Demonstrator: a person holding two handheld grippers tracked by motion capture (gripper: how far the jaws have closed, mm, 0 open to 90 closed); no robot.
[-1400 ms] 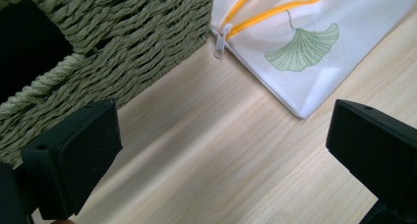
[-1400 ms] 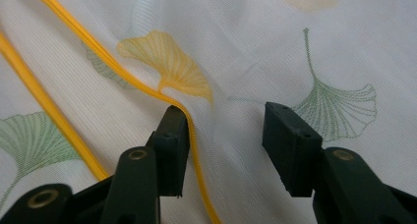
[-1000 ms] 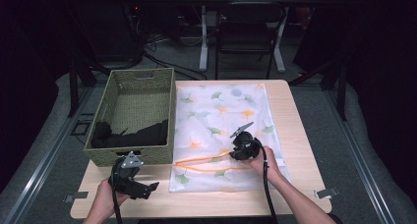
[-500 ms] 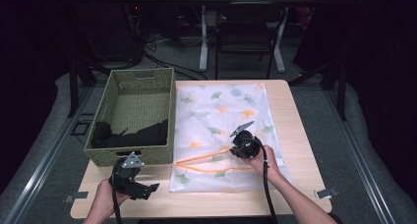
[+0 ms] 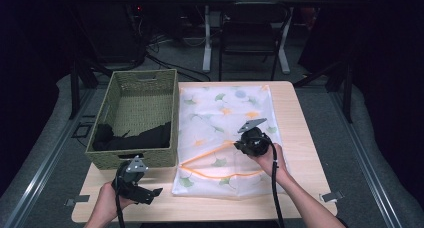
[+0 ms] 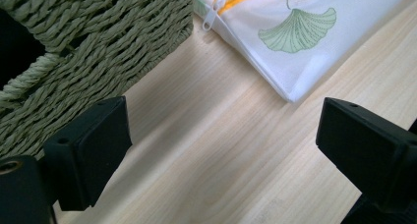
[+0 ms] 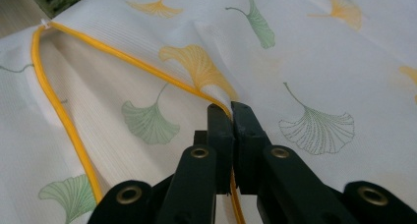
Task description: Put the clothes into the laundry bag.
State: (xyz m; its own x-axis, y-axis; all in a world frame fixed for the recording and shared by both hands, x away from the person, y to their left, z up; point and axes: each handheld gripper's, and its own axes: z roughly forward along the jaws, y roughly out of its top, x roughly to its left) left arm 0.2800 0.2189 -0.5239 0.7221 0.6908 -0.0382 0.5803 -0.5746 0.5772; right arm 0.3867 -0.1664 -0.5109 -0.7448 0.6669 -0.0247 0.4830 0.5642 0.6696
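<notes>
While my right gripper [image 7: 230,108] stays clamped on the orange zipper edge [image 7: 147,67] of the mesh bag [image 5: 225,108] mid-bench, nothing has shifted, and my left gripper [image 6: 221,135] waits wide open, empty, beside the basket [image 5: 137,103].

The right claw [image 7: 231,108] hides the orange zipper edge [image 7: 123,59] it pinches, while the laundry bag [image 7: 314,52] runs beyond every frame edge.

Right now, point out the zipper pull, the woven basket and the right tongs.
zipper pull [image 6: 210,17], left gripper view, on its white tab.
woven basket [image 5: 134,159], high view, on its near wall.
right tongs [image 7: 230,111], right gripper view, between the tips shut on the mesh bag's orange zipper edge.
</notes>
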